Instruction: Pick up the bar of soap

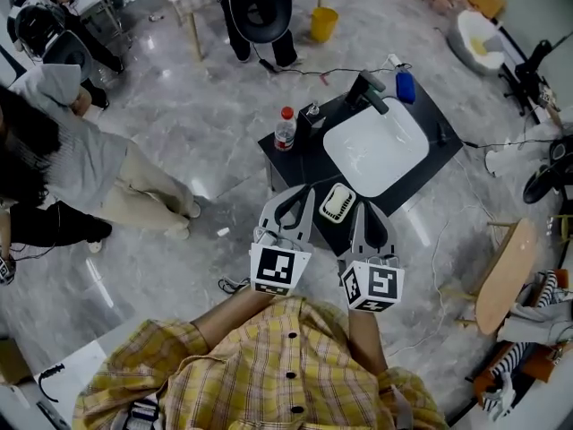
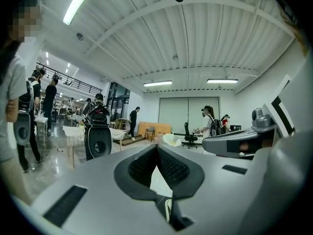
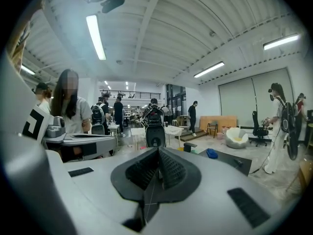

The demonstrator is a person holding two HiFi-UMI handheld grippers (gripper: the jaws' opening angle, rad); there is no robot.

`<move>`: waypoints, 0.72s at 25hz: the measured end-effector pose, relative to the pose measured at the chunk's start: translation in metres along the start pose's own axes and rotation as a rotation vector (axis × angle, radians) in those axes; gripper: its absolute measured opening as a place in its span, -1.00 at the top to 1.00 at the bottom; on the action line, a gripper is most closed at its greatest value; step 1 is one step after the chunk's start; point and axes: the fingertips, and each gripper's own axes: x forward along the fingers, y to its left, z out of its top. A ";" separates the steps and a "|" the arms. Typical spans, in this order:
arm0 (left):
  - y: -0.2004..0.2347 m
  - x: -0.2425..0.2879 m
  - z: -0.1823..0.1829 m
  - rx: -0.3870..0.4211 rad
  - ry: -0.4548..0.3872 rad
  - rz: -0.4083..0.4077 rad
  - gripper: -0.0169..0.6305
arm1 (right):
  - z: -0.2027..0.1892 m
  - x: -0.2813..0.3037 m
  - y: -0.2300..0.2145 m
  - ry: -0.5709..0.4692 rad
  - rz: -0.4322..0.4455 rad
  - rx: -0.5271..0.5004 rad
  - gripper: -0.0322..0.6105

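The bar of soap (image 1: 337,202) lies pale in a dark-rimmed dish on the near edge of the black table (image 1: 291,155). It sits between the front ends of the two grippers, just right of the left gripper (image 1: 303,195) and just left of the right gripper (image 1: 358,209), touched by neither. Neither gripper view clearly shows the soap.

The left gripper (image 2: 157,148) has its jaws pressed together at the tips with nothing between them. The right gripper (image 3: 158,151) is the same, jaws together and empty. Both point nearly level across the room, side by side. Each shows in the other's view: the right one at the right edge of the left gripper view, the left one at the left edge of the right gripper view.

Just beyond the soap, ahead of both grippers, is the white basin (image 1: 376,146) set in the table, with a dark faucet (image 1: 369,92) at its far side and a blue bottle (image 1: 405,86) beside that. The blue bottle (image 3: 211,153) also shows ahead and right of the right jaws. A clear bottle with a red cap (image 1: 285,130) stands upright on the table ahead of the left gripper.

Farther off ahead are a yellow bucket (image 1: 323,23) and a black chair (image 1: 261,7) on the grey floor. A person in a grey top (image 1: 81,150) is well off to the left gripper's left
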 end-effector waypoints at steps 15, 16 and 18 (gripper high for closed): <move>0.008 0.029 -0.002 -0.001 -0.030 0.105 0.92 | -0.003 0.031 -0.029 -0.012 0.084 -0.042 0.85; 0.007 0.032 -0.002 0.000 -0.033 0.113 0.92 | -0.006 0.033 -0.033 0.004 0.102 -0.046 0.85; 0.001 0.036 -0.001 0.000 -0.036 0.122 0.92 | -0.013 0.037 -0.038 0.040 0.142 -0.072 0.85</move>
